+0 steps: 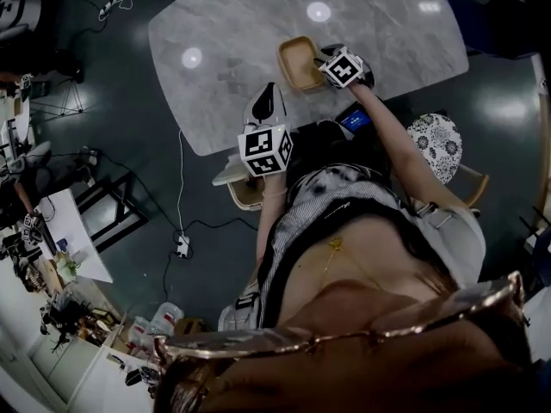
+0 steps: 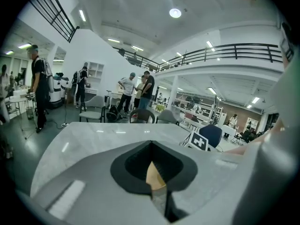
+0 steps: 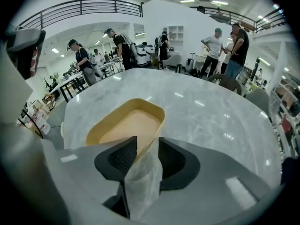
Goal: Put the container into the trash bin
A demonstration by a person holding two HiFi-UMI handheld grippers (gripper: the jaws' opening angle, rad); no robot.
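Note:
A tan rectangular container (image 1: 297,63) lies empty on the marble table (image 1: 232,24) near its front edge. My right gripper (image 1: 323,58) is at the container's right end. In the right gripper view the container (image 3: 129,125) sits just ahead, its near rim in the gap of the open right gripper (image 3: 143,142). A white translucent sheet (image 3: 143,182) hangs in that gap. My left gripper (image 1: 267,93) hovers over the table's front edge, apart from the container. In its own view the left gripper (image 2: 151,149) has its jaws nearly together, a thin tan sliver (image 2: 154,175) between them. No trash bin is visible.
A chair with a patterned cushion (image 1: 437,140) stands at the right of the table, and a tan seat (image 1: 245,192) is below my left gripper. A power strip (image 1: 182,246) and cables lie on the floor. Several people (image 2: 140,90) stand beyond the table.

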